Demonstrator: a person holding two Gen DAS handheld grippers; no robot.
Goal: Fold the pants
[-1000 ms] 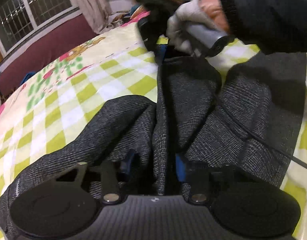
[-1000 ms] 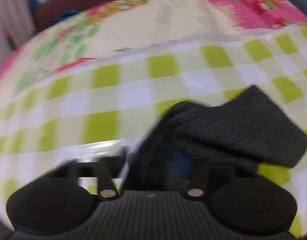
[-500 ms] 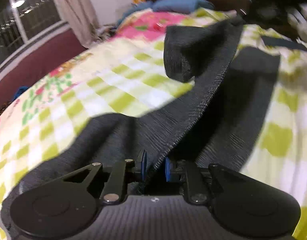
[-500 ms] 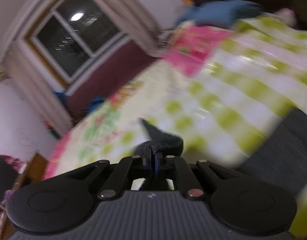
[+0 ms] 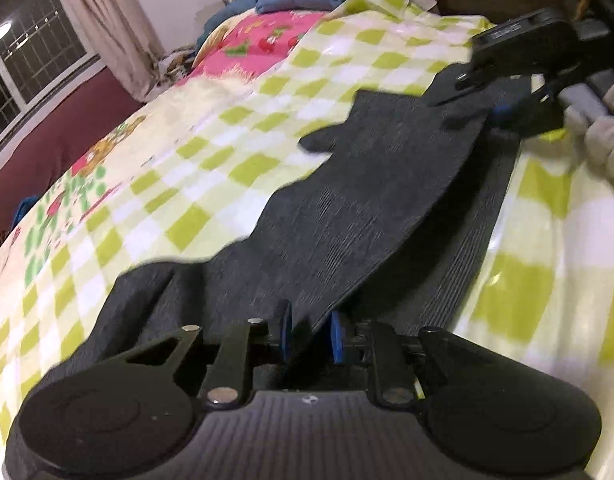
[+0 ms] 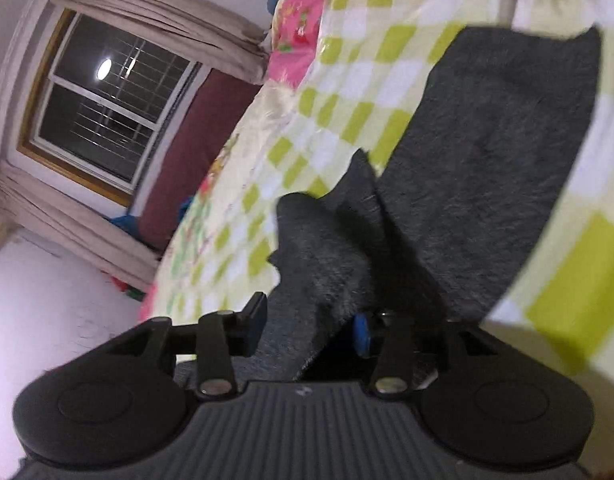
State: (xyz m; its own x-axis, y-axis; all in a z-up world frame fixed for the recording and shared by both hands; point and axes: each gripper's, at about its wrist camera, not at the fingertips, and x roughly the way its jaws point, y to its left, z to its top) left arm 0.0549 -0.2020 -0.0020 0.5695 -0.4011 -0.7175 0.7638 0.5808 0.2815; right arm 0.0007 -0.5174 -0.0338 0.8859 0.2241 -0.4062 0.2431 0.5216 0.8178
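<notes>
Lengthwise fold in progress: pants [image 5: 387,184] lie centre frame on the checked bed [image 5: 211,128], one leg laid over the other. Left hand-held gripper [image 5: 309,330] clamps the fabric edge. Right hand-held gripper [image 6: 311,326] has just been opening, cloth loose between released jaws. Next: free left, then smooth.

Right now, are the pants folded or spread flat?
Partly folded: one dark layer of the pants lies doubled over another on the checked sheet, its edge lifted, not flat.
</notes>
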